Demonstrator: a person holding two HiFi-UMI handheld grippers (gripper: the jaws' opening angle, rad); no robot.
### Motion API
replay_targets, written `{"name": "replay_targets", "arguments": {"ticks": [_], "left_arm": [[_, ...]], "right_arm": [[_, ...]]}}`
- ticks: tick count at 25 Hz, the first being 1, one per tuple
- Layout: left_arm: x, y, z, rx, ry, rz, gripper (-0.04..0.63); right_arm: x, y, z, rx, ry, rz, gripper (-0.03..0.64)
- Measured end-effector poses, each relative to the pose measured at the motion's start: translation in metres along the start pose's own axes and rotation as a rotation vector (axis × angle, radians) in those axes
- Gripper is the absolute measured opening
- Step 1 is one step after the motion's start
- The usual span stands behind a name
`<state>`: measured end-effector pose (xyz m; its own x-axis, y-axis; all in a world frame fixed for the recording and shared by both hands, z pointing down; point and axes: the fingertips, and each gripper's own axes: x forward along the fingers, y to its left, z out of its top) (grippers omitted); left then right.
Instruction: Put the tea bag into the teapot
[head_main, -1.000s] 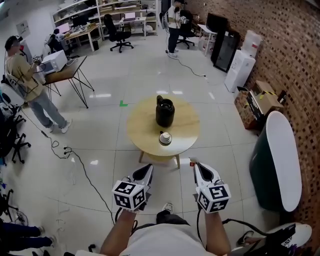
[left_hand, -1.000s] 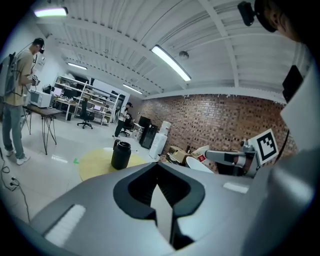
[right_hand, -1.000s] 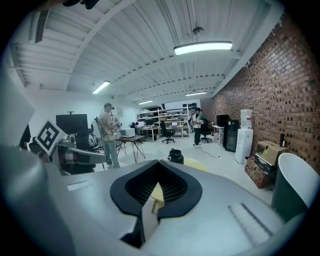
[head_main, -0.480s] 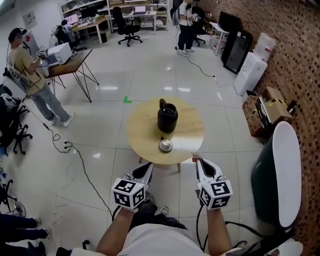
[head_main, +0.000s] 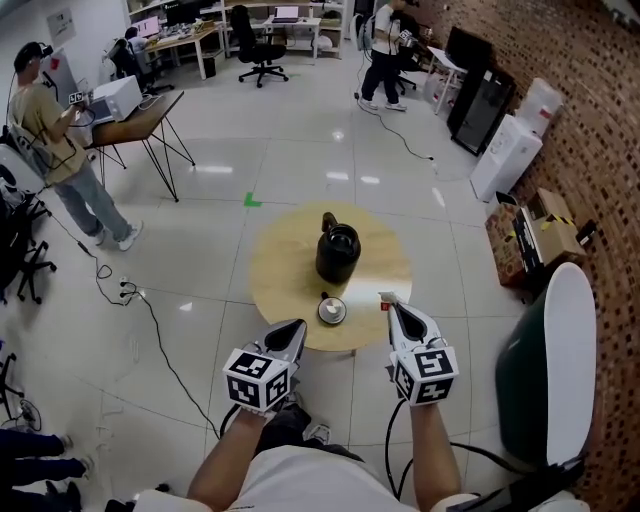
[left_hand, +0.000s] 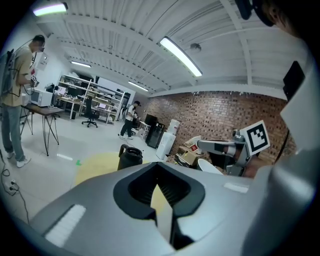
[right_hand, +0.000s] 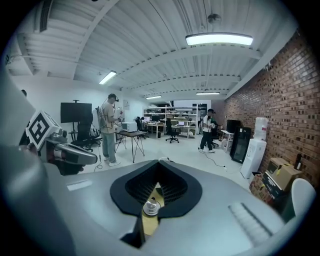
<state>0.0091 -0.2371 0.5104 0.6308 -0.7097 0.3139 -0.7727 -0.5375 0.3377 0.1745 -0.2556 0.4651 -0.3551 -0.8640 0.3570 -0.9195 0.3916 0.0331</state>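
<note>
**Standing off, both pairs of jaws pressed together**

The person stood just short of the round light-wood table (head_main: 280, 272), with both tools held low and forward at its near edge.

The right gripper (head_main: 393, 308) had its jaws clamped together. A small red-and-white tea bag (head_main: 384, 299), or perhaps only its paper tag, showed right at their tips. I judged it to be pinched there because a thin thing needs a tight nip to be carried. The right gripper view showed nothing of it between the pads.

The left gripper (head_main: 296, 328) was also pressed closed, with nothing between its jaws. It seemed to be only a spare hand, held level beside its partner.

The glossy black teapot with a side handle (head_main: 337, 252) stood upright near the middle of the table, well apart from both tools. Its mouth looked dark and open.

A small round white piece (head_main: 331, 310) lay on the wood between the teapot and the grippers. It could have been a lid or a dish. If it was the lid, it had likely been set aside to leave the mouth free.

The tea bag was thus not yet in the pot. By my reading, the right tool needed to go up and over that white piece to the opening before letting go.
</note>
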Motion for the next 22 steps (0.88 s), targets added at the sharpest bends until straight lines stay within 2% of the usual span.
{"name": "replay_targets", "arguments": {"ticks": [8, 13, 22], "left_arm": [[0.041, 0.027, 0.050, 0.008, -0.025, -0.004, 0.012], [0.059, 0.036, 0.077, -0.013, 0.014, -0.005, 0.012], [0.097, 0.058, 0.057, -0.062, 0.087, -0.002, 0.012]], "right_arm": [[0.060, -0.025, 0.048, -0.039, -0.012, 0.005, 0.002], [0.085, -0.036, 0.077, -0.053, 0.029, 0.010, 0.002], [0.155, -0.047, 0.064, -0.128, 0.149, 0.064, 0.002]]}}
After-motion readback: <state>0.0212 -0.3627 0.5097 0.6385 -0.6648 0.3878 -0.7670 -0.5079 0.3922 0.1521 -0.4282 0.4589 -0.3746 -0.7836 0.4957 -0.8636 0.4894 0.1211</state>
